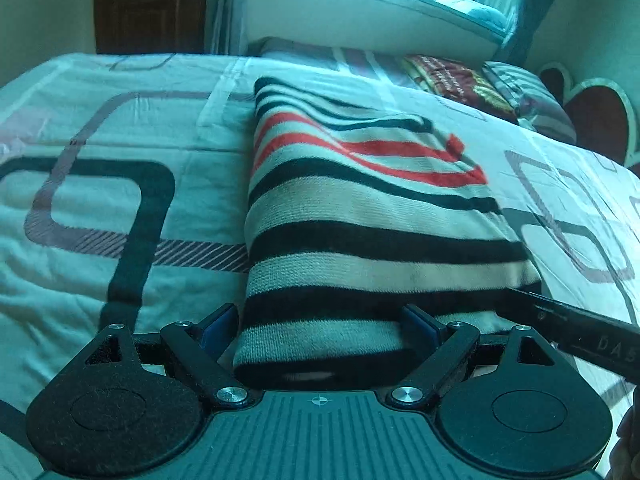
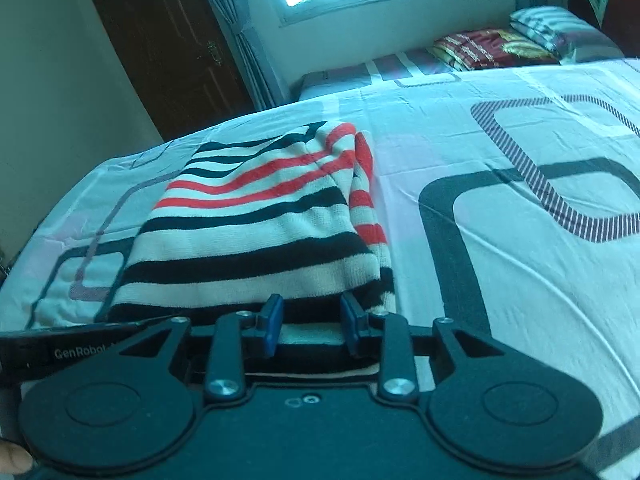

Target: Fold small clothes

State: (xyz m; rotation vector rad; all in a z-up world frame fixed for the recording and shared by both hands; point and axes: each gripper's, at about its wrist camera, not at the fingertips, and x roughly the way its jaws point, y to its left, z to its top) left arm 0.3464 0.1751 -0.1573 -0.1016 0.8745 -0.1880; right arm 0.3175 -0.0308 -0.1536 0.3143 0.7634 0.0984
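A striped knit garment (image 1: 360, 208), cream with black and red bands, lies folded into a long strip on the patterned bedspread (image 1: 100, 200). My left gripper (image 1: 320, 324) stands open wide over its near end, and the cloth's near left corner lies between the blue pads without being pinched. In the right wrist view the same garment (image 2: 256, 240) stretches away with a sleeve folded along its right side. My right gripper (image 2: 312, 320) is open at the near right edge, a strip of cloth lying loose between its pads. Each gripper shows at the edge of the other's view.
The bedspread (image 2: 520, 240) runs wide to the right. At the bed's head lie a folded red blanket (image 2: 480, 50) and a striped pillow (image 2: 560, 28) under a window. A dark wooden door (image 2: 180, 40) stands beyond the far left edge. A person's finger (image 2: 12, 460) shows bottom left.
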